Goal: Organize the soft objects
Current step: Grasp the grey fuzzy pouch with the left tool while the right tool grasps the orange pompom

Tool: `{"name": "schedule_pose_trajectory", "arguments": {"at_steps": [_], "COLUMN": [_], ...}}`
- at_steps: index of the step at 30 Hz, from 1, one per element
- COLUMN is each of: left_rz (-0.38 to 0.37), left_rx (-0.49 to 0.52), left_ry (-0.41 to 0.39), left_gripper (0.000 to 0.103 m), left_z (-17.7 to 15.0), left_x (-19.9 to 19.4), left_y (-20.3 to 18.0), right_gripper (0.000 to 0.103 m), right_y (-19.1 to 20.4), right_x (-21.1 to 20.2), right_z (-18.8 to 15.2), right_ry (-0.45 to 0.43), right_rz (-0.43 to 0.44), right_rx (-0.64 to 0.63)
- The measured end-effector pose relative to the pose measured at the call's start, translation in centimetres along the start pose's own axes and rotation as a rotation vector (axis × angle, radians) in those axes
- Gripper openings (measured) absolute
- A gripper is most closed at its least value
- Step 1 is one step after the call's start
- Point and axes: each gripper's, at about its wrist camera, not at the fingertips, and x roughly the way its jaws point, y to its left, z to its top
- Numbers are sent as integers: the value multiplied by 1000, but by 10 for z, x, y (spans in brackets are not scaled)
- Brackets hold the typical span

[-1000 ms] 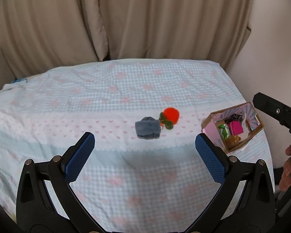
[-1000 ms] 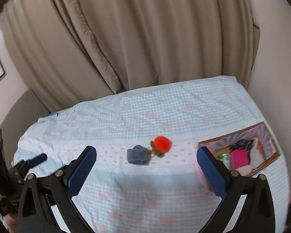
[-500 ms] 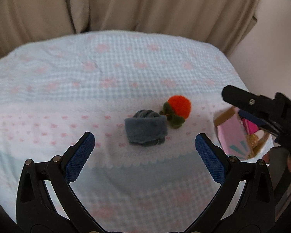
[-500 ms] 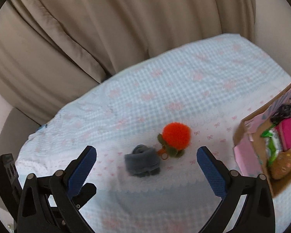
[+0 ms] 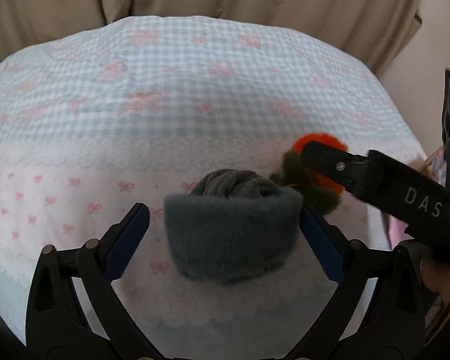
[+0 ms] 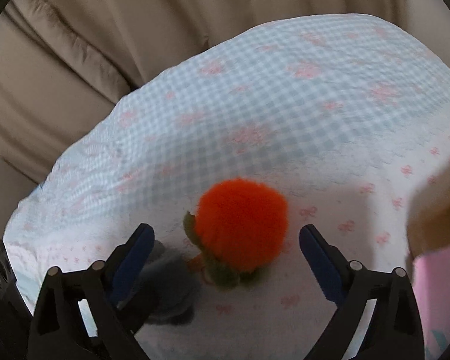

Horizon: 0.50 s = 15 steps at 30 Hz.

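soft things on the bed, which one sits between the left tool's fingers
The grey rolled sock bundle; the left tool brackets it, closing. The orange pompom lies beside it, between the right tool.

Home bedroom: bed w/ gingham bow-print sheet [image 5: 195, 69], beige curtains [image 6: 135, 9] behind.

My left gripper [image 5: 225, 234] has matt black plastic arms and ribbed blue pads; the grey sock roll [image 5: 232, 234] is fuzzy fleece, the orange pompom [image 6: 241, 225] fluffy, the gingham bedsheet [image 5: 195, 96] puckered cotton
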Motion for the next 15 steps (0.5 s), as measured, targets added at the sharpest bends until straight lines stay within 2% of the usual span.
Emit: {"name": "schedule_pose_trajectory", "arguments": {"at_steps": [3,8,12,15], "left_rz": [-19,-34,-50,-60], "left_rx": [-2,-2,-5,-10], "left_ry": [4,10,9,7], "left_gripper": [94,81,63,54], "left_z": [1,0,-1,-1], "left_x": [10,18,16,14], "left_y": [-1,-2,-2,0], "right_gripper": [83,63,42,39], "right_y": [-3,-6,0,0], "right_x": [13,32,38,38], "right_z": [1,2,-1,-2], "right_ry": [5,34,43,40], "right_rz": [-2,-3,-31,-34], "right_rx": [-7,-5,-51,-53]}}
